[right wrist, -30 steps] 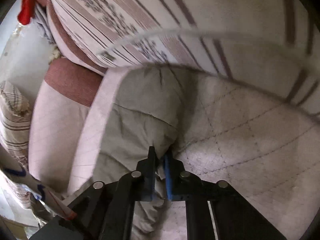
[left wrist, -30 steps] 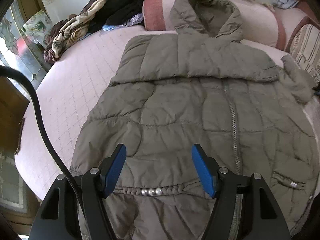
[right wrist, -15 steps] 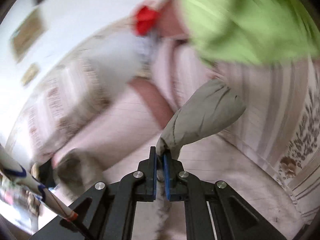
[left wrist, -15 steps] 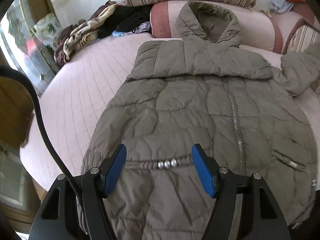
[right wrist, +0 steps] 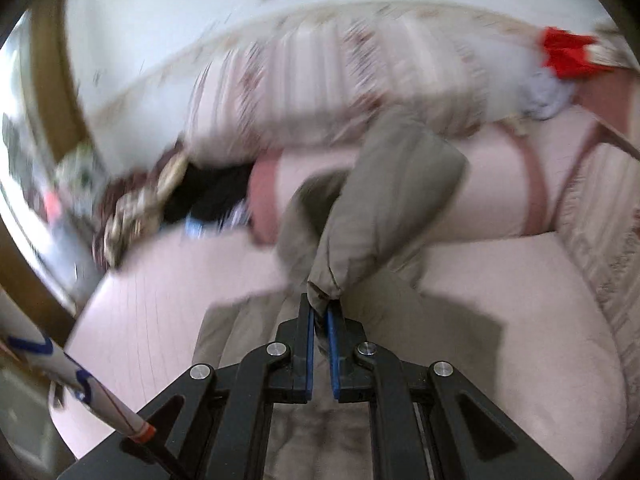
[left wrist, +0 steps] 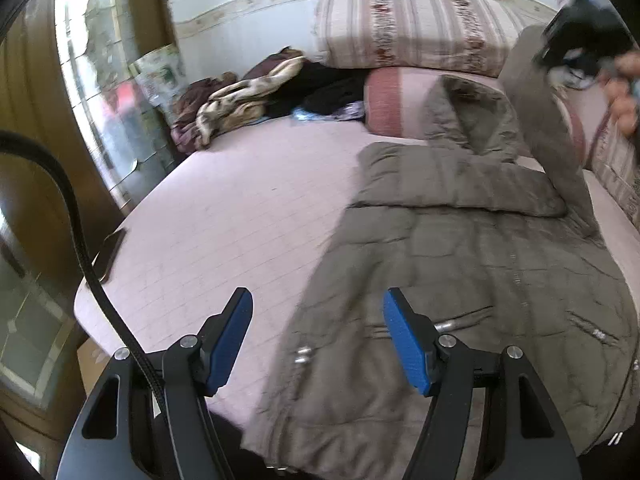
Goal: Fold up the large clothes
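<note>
A large grey-olive padded coat (left wrist: 460, 264) lies front up on the pink quilted bed (left wrist: 240, 216), hood toward the pillows. Its left sleeve is folded across the chest. My left gripper (left wrist: 318, 320) is open and empty, hovering above the coat's hem near its left edge. My right gripper (right wrist: 320, 312) is shut on the cuff of the coat's right sleeve (right wrist: 384, 208) and holds it lifted above the bed. In the left wrist view the raised sleeve (left wrist: 548, 128) rises at the far right, with the right gripper's black body and a hand above it.
A striped pillow (left wrist: 404, 28) and a pink bolster (left wrist: 400, 100) lie at the head of the bed. A pile of clothes (left wrist: 248, 96) sits at the back left. A dark phone (left wrist: 110, 254) lies on the bed's left edge. A red cloth (right wrist: 568, 56) lies back right.
My right gripper has lifted the sleeve cuff off the bed and swung it up and over toward the coat. My left gripper has pulled back and shifted left along the hem.
</note>
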`<state>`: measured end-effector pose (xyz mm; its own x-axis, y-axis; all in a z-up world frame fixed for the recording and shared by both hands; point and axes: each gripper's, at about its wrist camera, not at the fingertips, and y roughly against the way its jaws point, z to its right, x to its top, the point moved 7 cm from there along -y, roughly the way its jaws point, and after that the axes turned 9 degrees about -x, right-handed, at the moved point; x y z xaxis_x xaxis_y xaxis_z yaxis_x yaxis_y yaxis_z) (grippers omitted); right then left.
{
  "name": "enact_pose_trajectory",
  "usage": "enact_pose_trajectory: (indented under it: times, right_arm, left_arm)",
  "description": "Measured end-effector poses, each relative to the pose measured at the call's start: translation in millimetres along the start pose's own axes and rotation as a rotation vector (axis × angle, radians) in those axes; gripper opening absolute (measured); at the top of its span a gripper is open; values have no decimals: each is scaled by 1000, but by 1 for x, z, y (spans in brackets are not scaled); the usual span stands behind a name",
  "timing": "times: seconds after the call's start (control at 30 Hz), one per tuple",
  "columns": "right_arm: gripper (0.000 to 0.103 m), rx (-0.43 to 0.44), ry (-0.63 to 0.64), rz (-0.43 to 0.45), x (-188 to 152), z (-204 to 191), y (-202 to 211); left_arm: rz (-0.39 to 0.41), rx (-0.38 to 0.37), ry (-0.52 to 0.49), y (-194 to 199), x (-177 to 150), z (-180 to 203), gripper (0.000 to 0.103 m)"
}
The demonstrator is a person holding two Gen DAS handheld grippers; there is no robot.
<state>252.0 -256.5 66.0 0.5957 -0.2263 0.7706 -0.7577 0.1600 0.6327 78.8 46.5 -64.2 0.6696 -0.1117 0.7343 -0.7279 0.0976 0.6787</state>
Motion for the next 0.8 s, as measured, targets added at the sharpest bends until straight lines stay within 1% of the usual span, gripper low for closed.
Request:
enact_pose_trajectory:
  times: [0.07,0.1,0.13,0.2,0.23,0.27,0.3,0.33,0.4,0.47,0.53,0.6,0.63,0.7,0.73,0.8]
  right_arm:
    - [7,-13,54,-73,-37,-36,-42]
    - [7,-16,69,-105,-48,-43,-59]
    - [9,-28,97,-151,-68,-57,-79]
    - [11,-49,139,-230,-106,-69,-107]
    - [18,-54,149,-276,-126,-73,-121]
    - [23,-57,151,-297,-134,-74,-125]
    - [30,-53,147,-315,-144,-75,-126]
    - [36,-37,143,-317,-145,-74,-124]
    - [42,-20,151,-312,-147,-74,-113]
    - [42,-18,160,-272,-140,-69,-99]
    - [42,-34,159,-238,-123,-67,-91]
    - [42,-62,149,-221,-108,-63,-91]
    - [42,-75,145,-224,-104,-64,-98]
    - [42,-84,127,-251,-97,-73,-119]
    - [42,-63,100,-302,-101,-80,-138]
    - [42,-46,64,-374,-110,-93,-164]
  left_arm:
    - [-13,-3,27,-3,-6,-14,67]
    - [-28,-8,51,-7,-10,-23,67]
    - [-40,-13,66,-9,-12,-29,67]
    - [-55,-27,92,-11,-15,-41,67]
    - [-58,-30,100,-12,-16,-48,67]
    - [-57,-30,103,-13,-17,-52,67]
    - [-53,-28,106,-13,-17,-58,67]
    - [-51,-28,112,-15,-18,-62,67]
    - [-53,-34,131,-19,-18,-71,67]
    - [-63,-41,159,-26,-20,-81,67]
    - [-81,-46,185,-34,-22,-86,67]
    - [-101,-57,216,-42,-24,-91,67]
    - [-109,-59,226,-44,-26,-93,67]
    - [-123,-60,240,-51,-28,-95,67]
    - [-127,-56,240,-52,-30,-96,67]
    - [-136,-46,234,-57,-32,-97,67]
